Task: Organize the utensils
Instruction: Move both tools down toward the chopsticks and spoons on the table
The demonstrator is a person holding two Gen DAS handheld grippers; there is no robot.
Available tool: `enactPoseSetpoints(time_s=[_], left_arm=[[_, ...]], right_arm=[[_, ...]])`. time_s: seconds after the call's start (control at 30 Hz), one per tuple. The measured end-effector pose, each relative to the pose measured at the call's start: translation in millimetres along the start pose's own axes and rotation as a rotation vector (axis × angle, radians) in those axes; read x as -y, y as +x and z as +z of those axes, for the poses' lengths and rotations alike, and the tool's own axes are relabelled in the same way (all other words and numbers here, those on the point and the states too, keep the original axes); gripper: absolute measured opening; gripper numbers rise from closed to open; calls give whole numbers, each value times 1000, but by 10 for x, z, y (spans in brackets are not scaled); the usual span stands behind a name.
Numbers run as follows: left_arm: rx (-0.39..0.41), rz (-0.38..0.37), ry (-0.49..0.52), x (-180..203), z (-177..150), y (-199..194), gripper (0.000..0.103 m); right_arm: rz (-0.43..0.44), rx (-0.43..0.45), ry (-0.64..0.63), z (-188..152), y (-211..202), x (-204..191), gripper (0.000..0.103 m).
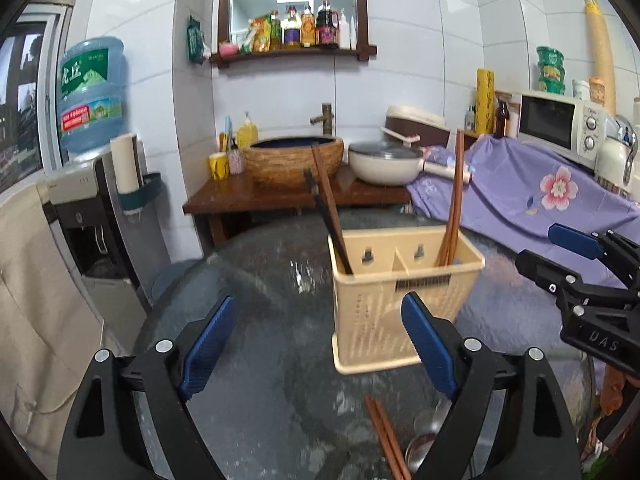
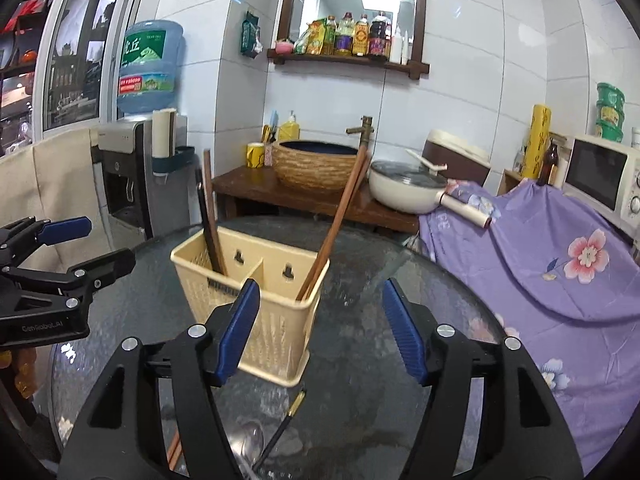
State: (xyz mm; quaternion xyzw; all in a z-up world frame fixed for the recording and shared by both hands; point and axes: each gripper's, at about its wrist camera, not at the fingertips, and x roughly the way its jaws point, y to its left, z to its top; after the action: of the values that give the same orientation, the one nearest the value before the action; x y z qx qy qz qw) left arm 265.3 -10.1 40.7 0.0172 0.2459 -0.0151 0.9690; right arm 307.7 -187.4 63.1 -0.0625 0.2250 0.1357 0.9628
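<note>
Looking forward along two open hand-held grippers over a round dark glass surface point(image 1: 260, 280). Left hand-held gripper point(image 1: 316, 344) spread wide, nothing between its blue pads. Right hand-held gripper point(image 2: 320, 332) also spread, empty.

Just ahead of both: a cream plastic utensil basket point(image 1: 372, 320) with two compartments, standing upright on the surface. From the left wrist view, slightly right of centre, partly behind that gripper's right pad. From the right wrist view, left of centre, behind its left pad. Dark brown chopsticks point(image 1: 326, 208) leaning in the left compartment; reddish wooden chopsticks point(image 1: 454, 204) leaning in the right one.

Seen only from the left wrist: loose wooden chopsticks point(image 1: 386, 440) and metal spoons point(image 1: 424, 436) lying close under the gripper, near its right finger. Seen best from the right wrist: a black chopstick with a gold tip point(image 2: 286, 420) lying below the basket, and a spoon bowl point(image 2: 250, 440), blurred.

Each view catching the other gripper at its edge: "DAS" legible on the right one from the left view, "GenRobot.AI" on the left one from the right view.

Water jug point(image 2: 150, 66) on a dispenser to the far left, green label with Chinese characters; smaller print too blurred to read.
</note>
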Motion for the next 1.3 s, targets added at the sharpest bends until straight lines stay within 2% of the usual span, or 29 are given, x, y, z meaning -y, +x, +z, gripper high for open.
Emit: enactPoseSetpoints(time_s=[0.1, 0.27, 0.37, 0.6, 0.77, 1.03, 1.3], left_arm=[[-58, -1, 0, 0, -219, 66, 81], [-181, -53, -8, 60, -599, 192, 59], [-223, -77, -20, 83, -740, 236, 51], [-290, -128, -13, 242, -1022, 285, 45], [-324, -140, -25, 254, -1121, 338, 40], [-344, -145, -22, 241, -1177, 357, 37], [-365, -171, -14, 290, -1227, 402, 37]], right_arm=[[57, -76, 29, -237, 82, 14, 64], [93, -178, 57, -608, 225, -7, 64], [108, -219, 73, -787, 259, -29, 64], [118, -296, 57, -1119, 288, -64, 62], [153, -349, 45, -1290, 289, -88, 54], [199, -387, -7, -1369, 313, -204, 47], [207, -442, -1, -1485, 371, -180, 28]])
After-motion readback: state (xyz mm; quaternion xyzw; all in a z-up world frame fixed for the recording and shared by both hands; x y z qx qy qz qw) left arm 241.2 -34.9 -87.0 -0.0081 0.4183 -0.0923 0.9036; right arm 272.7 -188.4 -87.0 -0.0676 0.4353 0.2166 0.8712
